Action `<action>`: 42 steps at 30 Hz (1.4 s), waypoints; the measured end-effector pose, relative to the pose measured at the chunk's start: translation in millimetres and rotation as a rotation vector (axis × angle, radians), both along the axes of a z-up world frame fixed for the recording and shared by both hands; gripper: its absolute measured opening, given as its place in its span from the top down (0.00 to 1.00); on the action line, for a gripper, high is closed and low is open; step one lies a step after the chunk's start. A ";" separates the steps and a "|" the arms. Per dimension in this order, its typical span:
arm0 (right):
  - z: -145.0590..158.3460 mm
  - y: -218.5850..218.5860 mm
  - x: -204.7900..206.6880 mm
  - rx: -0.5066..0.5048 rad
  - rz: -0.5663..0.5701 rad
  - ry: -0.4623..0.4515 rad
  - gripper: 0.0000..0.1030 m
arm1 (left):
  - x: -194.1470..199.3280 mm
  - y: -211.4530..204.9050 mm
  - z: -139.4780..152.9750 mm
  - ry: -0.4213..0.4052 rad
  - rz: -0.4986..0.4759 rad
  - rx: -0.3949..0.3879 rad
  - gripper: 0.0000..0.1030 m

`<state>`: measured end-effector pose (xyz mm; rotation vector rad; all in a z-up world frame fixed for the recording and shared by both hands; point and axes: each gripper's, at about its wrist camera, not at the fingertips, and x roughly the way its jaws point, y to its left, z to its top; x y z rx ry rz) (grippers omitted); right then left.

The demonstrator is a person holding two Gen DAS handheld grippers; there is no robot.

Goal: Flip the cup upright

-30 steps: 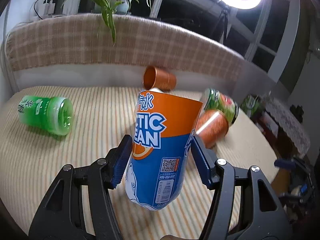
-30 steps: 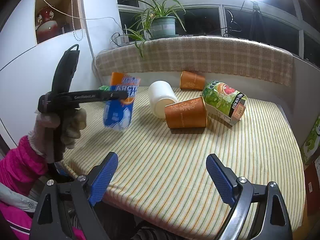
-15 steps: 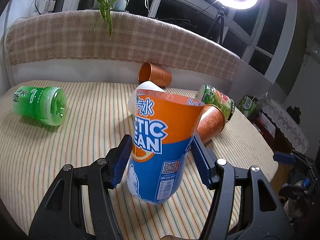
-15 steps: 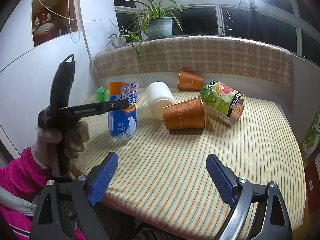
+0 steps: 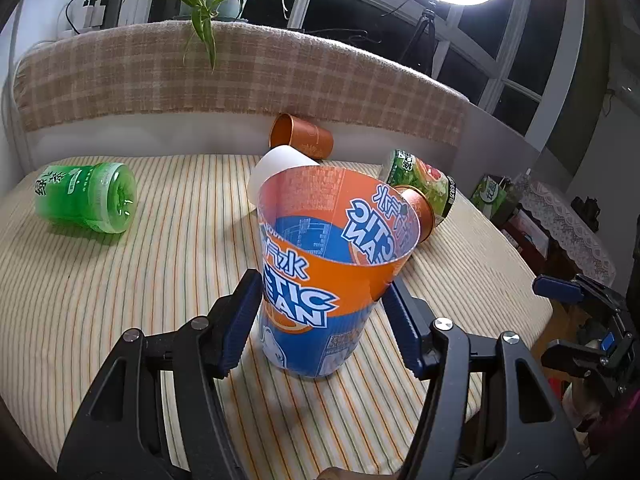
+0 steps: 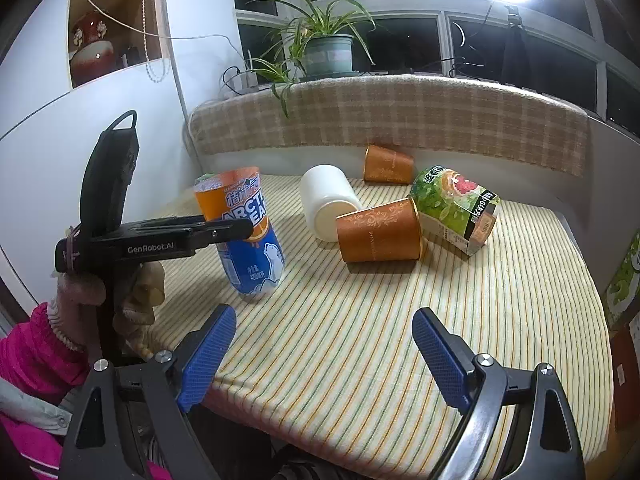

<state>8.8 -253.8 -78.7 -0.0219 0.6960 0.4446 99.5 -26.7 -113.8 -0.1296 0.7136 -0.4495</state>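
The orange-and-blue cup (image 5: 320, 280) is stood upright on the striped worktop (image 5: 120, 288), gripped by the left claw (image 5: 320, 320); the right claw (image 6: 320, 360) is held spread, grasping nothing.

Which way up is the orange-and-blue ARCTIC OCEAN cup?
Upright. The orange-and-blue ARCTIC OCEAN cup stands base-down on the striped tablecloth, open mouth up, between the left gripper fingers.

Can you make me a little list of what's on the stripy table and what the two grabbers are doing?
Left gripper: around the orange-and-blue cup; whether it touches it, cannot tell
Orange-and-blue cup: upright, mouth up, on the striped table
Right gripper: open, holding nothing
Green bottle: lying on its side
White cup: on its side
Copper cups: near one and far one, both on their sides
Green carton: tipped over
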 end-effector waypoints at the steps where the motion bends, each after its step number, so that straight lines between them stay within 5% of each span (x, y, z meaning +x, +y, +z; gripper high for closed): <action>1: 0.0 -0.7 -0.5 0.001 -0.002 0.000 0.11 | -0.3 -0.8 -0.4 0.005 -0.005 0.001 0.38; 17: 1.2 -9.4 0.3 0.030 -0.033 0.007 0.11 | -3.4 -8.6 -9.9 0.062 -0.028 0.019 0.23; 29: 7.6 -13.5 1.2 0.034 -0.082 -0.028 0.11 | -28.6 12.5 -14.5 0.072 0.011 0.057 0.23; 42: 38.4 -6.9 4.3 0.097 -0.296 -0.151 0.03 | -83.3 42.4 63.9 -0.272 0.348 0.135 0.18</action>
